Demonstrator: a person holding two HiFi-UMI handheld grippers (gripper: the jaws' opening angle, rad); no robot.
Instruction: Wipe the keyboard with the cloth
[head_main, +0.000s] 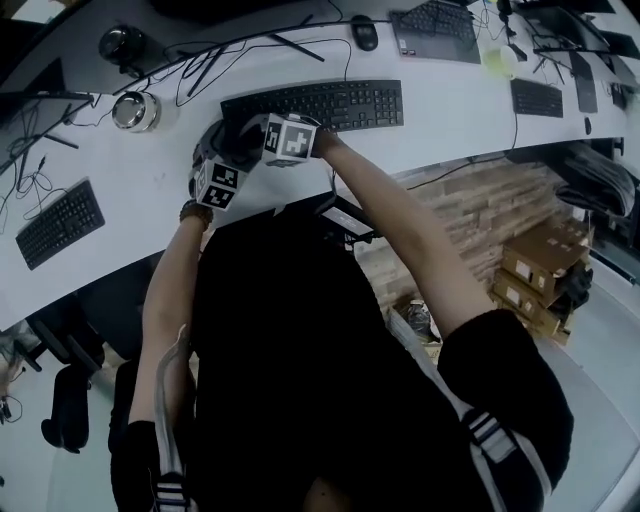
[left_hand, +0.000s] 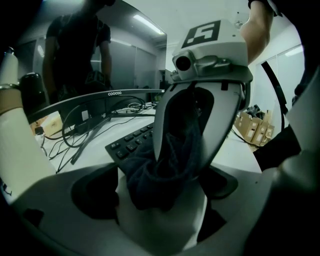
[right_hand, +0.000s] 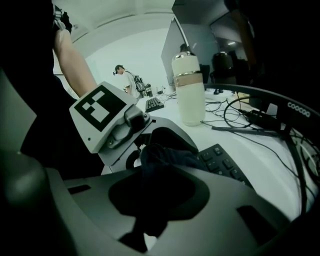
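Both grippers meet nose to nose. The left gripper (left_hand: 161, 200) is clenched on the dark cloth (left_hand: 160, 172), and the right gripper (left_hand: 182, 169) pinches the same bunch. The keyboard (left_hand: 131, 141) lies just beyond. Wiping looks not yet begun. Next, I'd say, one gripper releases and the other presses the cloth along the keys.

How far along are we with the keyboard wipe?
Done: the cloth is picked up, clamped by the left hand-held gripper and the right hand-held gripper. In hand: it sits at the left end of the keyboard. Left: the sweep across the keys; how much is already wiped I cannot tell.
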